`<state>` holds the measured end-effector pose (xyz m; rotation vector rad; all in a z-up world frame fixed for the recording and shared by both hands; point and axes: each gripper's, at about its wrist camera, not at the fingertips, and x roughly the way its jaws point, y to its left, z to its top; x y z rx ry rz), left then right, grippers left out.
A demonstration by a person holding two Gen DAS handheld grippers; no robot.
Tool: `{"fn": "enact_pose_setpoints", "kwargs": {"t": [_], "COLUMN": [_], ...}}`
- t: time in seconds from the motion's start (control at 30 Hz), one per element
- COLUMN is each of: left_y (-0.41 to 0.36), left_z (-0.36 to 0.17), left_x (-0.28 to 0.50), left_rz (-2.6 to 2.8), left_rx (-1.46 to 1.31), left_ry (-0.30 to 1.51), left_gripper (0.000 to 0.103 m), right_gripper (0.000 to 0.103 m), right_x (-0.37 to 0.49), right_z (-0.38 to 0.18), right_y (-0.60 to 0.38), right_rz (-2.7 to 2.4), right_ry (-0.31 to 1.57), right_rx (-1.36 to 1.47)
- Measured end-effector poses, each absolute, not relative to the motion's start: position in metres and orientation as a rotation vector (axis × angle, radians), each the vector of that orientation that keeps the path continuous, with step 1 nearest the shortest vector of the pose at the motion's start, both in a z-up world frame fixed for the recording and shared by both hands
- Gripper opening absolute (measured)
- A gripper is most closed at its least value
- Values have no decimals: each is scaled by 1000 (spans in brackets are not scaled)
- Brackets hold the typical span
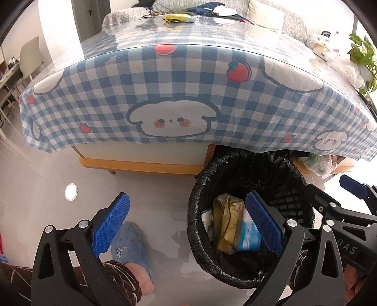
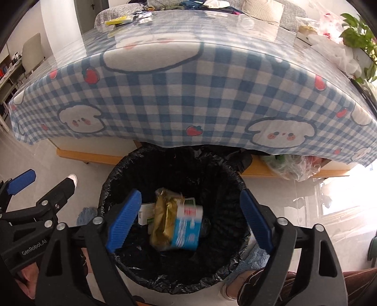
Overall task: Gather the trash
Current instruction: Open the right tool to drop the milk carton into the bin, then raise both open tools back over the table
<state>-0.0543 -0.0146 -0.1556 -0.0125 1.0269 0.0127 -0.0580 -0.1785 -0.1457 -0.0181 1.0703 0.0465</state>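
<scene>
Black plastic liner: it lines a round mesh waste bin that stands on the pale glossy floor, just in front of the desk's edge and partly under the hanging cloth.
Trash in the bin: a blue-and-white carton lies blurred beside a crumpled gold foil wrapper, touching it; a white card with green print sits behind them against the liner.
Right gripper: directly above the bin mouth, pointing steeply down — its blue ribbed jaws stand wide apart with nothing pressed between them; the carton shows in the gap, clear of both pads.
Left gripper: to the left of the bin, over its rim and the floor, jaws spread wide and empty; one blue pad overlaps the bin opening in the left wrist view.
Desk: covered by a blue-and-white checked tablecloth printed with white puppies and red strawberries, under a clear glossy sheet.
Still on the desk: a yellow wrapper at the far end — near scraps too small to tell.
Under the desk: a clear plastic bag with green contents on a wooden shelf.
Person: feet in fluffy blue slippers, brown striped trouser legs beside the bin.
</scene>
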Motion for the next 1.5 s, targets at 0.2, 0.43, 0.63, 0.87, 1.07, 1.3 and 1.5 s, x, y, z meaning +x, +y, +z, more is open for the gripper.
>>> {"fn": "enact_pose_setpoints", "kwargs": {"t": [0.2, 0.43, 0.63, 0.87, 1.07, 1.3, 1.5], "left_y": [-12, -7, 0, 4, 10, 11, 12], "left_z": [-146, -119, -97, -65, -43, -15, -8], "left_x": [-53, -54, -54, -52, -49, -36, 0], "left_rz": [10, 26, 36, 43, 39, 40, 44], "left_rx": [-12, 0, -18, -17, -47, -43, -72], "left_ry": [1033, 991, 984, 953, 926, 886, 900], "left_gripper": [97, 97, 97, 97, 97, 97, 97], "right_gripper": [93, 95, 95, 95, 95, 95, 95], "right_x": [-57, -61, -65, -69, -71, -61, -37], "right_z": [-127, -102, -80, -45, -17, 10, 17], "right_y": [-192, -204, -207, -217, -237, -253, -260], "right_rz": [3, -38, -37, -41, -51, -58, -63], "right_ry": [1038, 987, 945, 891, 840, 799, 799], "right_rx": [0, 9, 11, 22, 55, 55, 48]}}
